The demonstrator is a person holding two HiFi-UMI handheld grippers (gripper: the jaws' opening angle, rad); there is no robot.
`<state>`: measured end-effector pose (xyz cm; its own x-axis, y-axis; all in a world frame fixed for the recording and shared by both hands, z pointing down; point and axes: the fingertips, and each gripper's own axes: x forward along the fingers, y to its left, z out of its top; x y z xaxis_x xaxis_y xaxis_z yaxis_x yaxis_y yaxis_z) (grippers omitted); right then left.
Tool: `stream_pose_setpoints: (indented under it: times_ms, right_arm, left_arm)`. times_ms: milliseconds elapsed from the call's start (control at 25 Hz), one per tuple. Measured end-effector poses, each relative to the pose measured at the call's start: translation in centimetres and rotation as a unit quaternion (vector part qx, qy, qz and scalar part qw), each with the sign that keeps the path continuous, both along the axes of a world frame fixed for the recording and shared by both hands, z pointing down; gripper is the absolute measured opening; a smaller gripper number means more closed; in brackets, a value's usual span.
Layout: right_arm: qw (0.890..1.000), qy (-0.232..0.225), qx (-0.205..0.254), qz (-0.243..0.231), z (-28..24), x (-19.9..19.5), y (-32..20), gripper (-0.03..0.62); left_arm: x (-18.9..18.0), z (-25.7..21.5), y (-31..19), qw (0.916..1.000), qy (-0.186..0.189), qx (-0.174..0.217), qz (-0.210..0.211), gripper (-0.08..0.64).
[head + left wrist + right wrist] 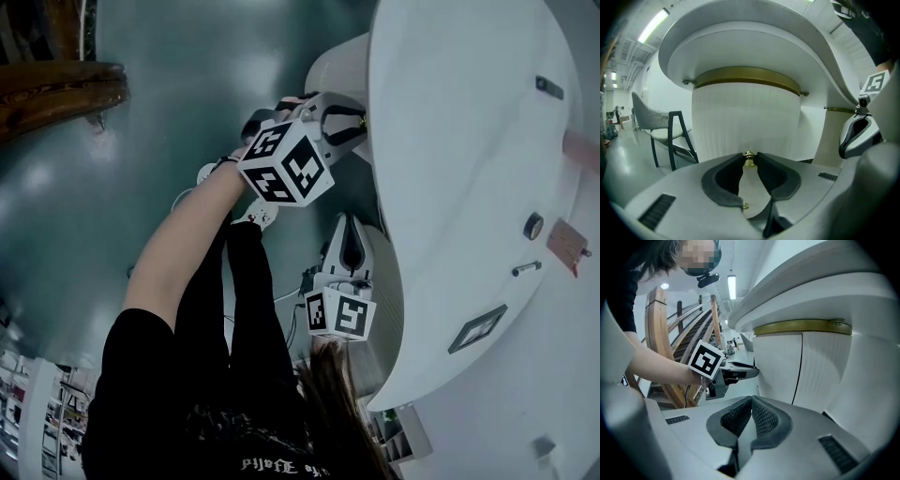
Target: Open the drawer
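Note:
A curved white ribbed drawer front with a brass band above it sits under a round white tabletop. A small brass knob sticks out of that front. My left gripper is shut on the knob, its dark pads pressing it from both sides. In the head view the left gripper reaches the cabinet's edge. My right gripper is shut with nothing between its pads. It hangs a little short of the cabinet wall, beside the left gripper, and shows lower in the head view.
A dark-framed chair stands left of the cabinet. Curved wooden stair rails rise behind the left arm. The white top carries small flat items near its rim. A dark seam splits the ribbed front.

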<state>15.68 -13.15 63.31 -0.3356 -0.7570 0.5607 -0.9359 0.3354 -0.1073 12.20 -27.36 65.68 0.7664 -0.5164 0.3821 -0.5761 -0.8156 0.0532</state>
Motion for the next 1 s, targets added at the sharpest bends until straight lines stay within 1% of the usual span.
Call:
stream_pose_setpoints:
  times_ms: [120,240,320,400,480,600,760,920,1000]
  right_arm:
    - [1.000,-0.002,-0.001,0.008,-0.2,0.4,-0.1,0.025]
    - [1.000,-0.012,0.000,0.022,-0.5,0.7,0.0,0.025]
    - [1.000,-0.014,0.002,0.023,-0.8,0.9,-0.1,0.025]
    - [0.999,-0.020,0.000,0.025,-0.4,1.4,0.3,0.025]
    - [1.000,-0.011,0.000,0.020,-0.9,1.4,-0.1,0.025]
    - [0.999,-0.018,-0.008,0.040,0.0,2.6,0.7,0.025]
    - [0.999,-0.018,-0.012,0.045,0.3,3.2,1.3,0.025]
    - [1.000,-0.006,-0.003,0.031,-1.4,1.9,-0.2,0.025]
    - [0.999,-0.018,-0.005,0.037,-1.0,2.1,0.4,0.025]
  left_arm:
    - [0.1,0.0,0.0,1.0000,-0.004,0.003,0.005,0.110]
    - [0.0,0.0,0.1,0.9994,-0.018,0.014,0.025,0.110]
    - [0.0,-0.1,0.1,0.9993,-0.020,0.014,0.030,0.110]
    - [0.1,-0.1,0.1,0.9997,-0.012,0.009,0.020,0.110]
    - [0.1,-0.2,0.0,1.0000,-0.004,0.004,0.006,0.110]
    - [0.1,-0.1,0.1,1.0000,-0.003,0.003,-0.005,0.110]
    - [0.1,-0.1,0.1,1.0000,0.003,0.001,-0.008,0.110]
    - [0.1,-0.1,0.1,0.9999,0.004,-0.001,-0.009,0.110]
    - [0.1,-0.1,0.1,0.9999,0.005,-0.002,-0.012,0.110]
